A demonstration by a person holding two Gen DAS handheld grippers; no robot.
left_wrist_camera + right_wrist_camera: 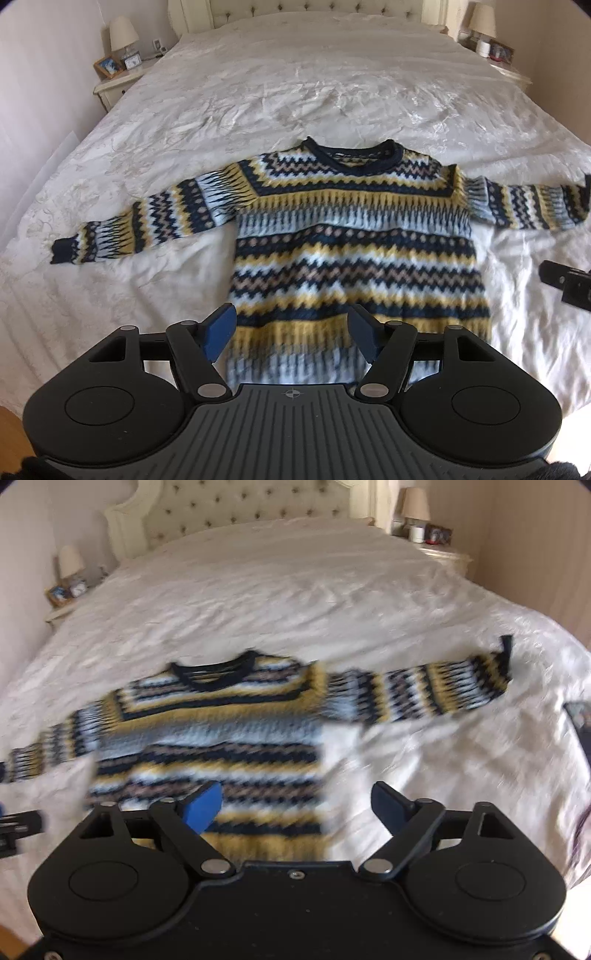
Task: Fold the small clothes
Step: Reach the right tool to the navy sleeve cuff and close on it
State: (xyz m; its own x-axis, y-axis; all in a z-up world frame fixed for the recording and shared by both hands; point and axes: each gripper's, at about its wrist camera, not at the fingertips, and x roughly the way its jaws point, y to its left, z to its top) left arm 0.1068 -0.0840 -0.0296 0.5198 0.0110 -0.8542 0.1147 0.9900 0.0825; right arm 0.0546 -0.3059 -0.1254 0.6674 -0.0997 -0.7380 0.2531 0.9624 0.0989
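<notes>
Across the white bedspread [295, 92], a patterned sweater [354, 236] lies flat, sleeves spread.
Nightstands with lamps [123, 35] flank the headboard. My left tongs [291, 332] hover over the hem, jaws apart, empty; my right tongs [295, 805] hang wider over its right edge, holding nothing.

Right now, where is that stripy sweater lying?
The sweater lies flat on the white bed, sleeves spread out, neck toward the headboard, just ahead of both grippers.
</notes>
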